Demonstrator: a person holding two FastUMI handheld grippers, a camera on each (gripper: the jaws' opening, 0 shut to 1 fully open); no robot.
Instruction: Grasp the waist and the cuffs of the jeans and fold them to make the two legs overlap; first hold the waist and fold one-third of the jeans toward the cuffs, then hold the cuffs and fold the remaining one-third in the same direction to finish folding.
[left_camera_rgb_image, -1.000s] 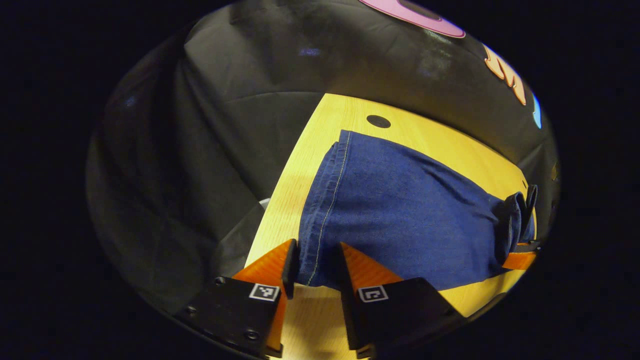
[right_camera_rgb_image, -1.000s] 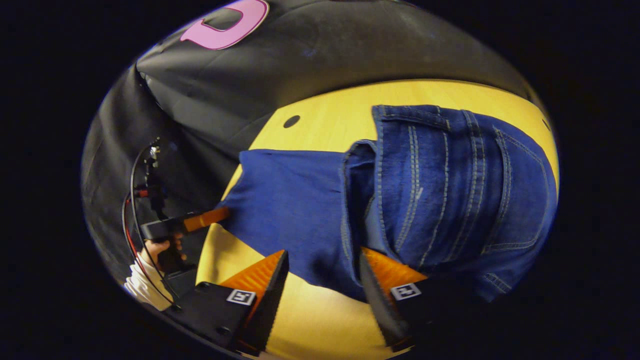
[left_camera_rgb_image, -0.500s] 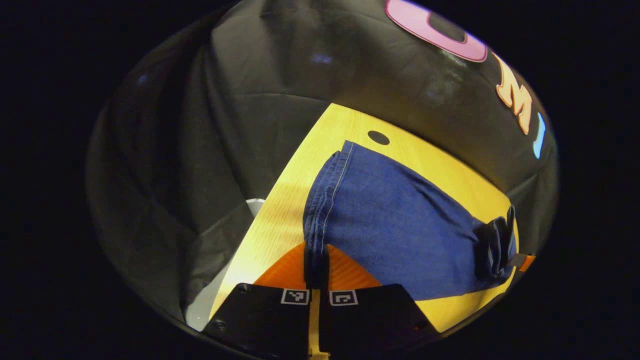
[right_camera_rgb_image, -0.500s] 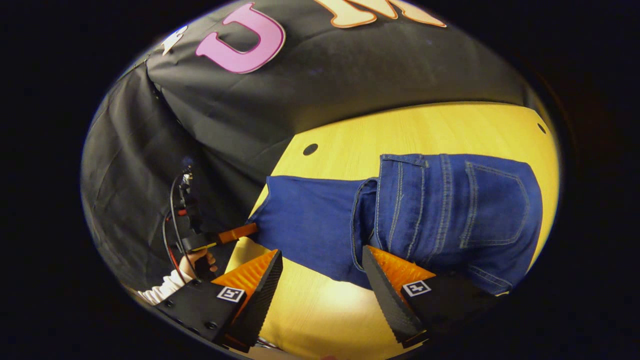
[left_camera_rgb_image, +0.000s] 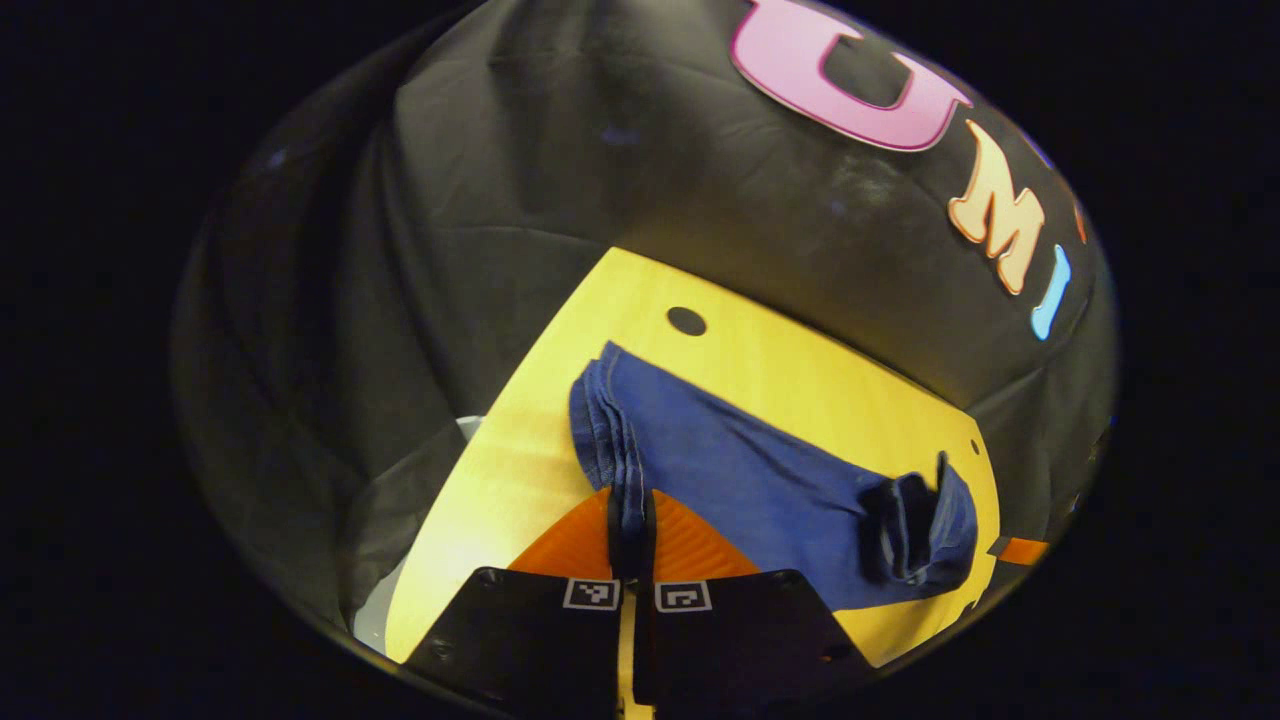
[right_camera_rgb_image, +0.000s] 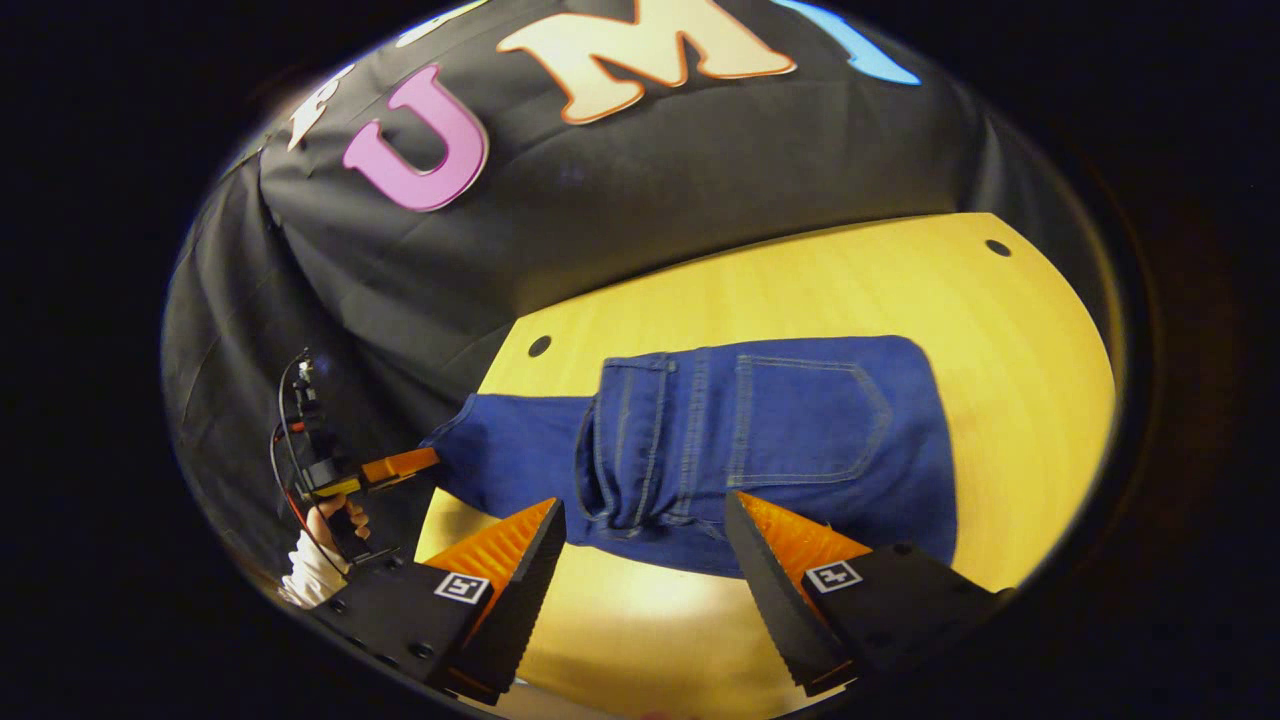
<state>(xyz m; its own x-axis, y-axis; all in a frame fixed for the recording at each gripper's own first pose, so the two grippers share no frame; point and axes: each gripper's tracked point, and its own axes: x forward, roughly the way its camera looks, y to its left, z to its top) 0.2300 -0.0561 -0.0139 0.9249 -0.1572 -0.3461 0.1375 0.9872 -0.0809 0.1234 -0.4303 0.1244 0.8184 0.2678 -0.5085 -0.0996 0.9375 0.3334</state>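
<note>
The blue jeans (right_camera_rgb_image: 760, 440) lie on the yellow wooden table (right_camera_rgb_image: 800, 290), their waist part folded over the legs with a back pocket facing up. In the left gripper view the cuffs (left_camera_rgb_image: 605, 430) are bunched and raised a little off the table, and my left gripper (left_camera_rgb_image: 631, 520) is shut on the near cuff corner. The folded waist (left_camera_rgb_image: 915, 525) is a dark lump at the far end. The left gripper (right_camera_rgb_image: 400, 463) also appears in the right gripper view, pinching the cuff end. My right gripper (right_camera_rgb_image: 645, 545) stands open above the table's near side, just short of the folded jeans.
The booth's black cloth (right_camera_rgb_image: 620, 200) hangs close behind the table. Small dark holes (right_camera_rgb_image: 539, 346) mark the tabletop's corners. A hand in a white sleeve (right_camera_rgb_image: 315, 570) holds the left gripper past the table's left end. Bare wood lies to the right of the jeans.
My left gripper has shut on the cuffs and lifted them, bunching the hem. My right gripper, still open, has drawn back and up from the folded waist.
</note>
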